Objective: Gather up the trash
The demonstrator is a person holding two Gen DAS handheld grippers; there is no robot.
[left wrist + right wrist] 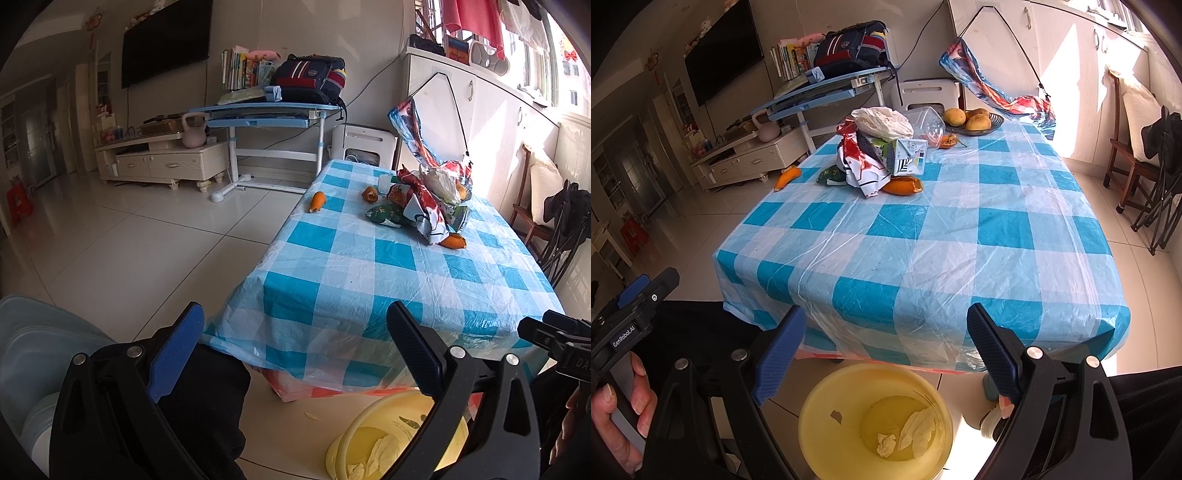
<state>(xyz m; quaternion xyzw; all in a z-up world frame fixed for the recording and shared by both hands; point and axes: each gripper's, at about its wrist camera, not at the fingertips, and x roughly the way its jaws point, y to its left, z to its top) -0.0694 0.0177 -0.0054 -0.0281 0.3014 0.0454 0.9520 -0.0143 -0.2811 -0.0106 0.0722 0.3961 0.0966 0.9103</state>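
Right wrist view, left to right: a hand (617, 413) grips the handle of the left gripper (635, 299), seen here only as black plastic with a blue pad, so from this side I cannot tell its opening. The left wrist view settles it: the left gripper (295, 332) has its jaws spread wide with nothing between them. The right gripper (886, 339) also stands wide open and empty, its ribbed blue pads framing a round yellow plastic bin (812, 413) on the glossy tiled floor; 2 crumpled white tissues (912, 432) lie in its bottom.

Beyond the bin is the table (960, 236), draped in a wrinkled, shiny plastic cloth of blue and white checks. The trash sits at its far left part: an orange peel (787, 176) near the edge, a dark green wrapper (831, 173), a crinkled red and white printed wrapper (864, 162), a boxy white carton (905, 155) with a crumpled white plastic bag (882, 120) on top, and a curved orange peel (903, 185) touching the heap's near side. Behind it is a clear plastic container (929, 125), then a dark bowl (995, 123) of round yellow fruit
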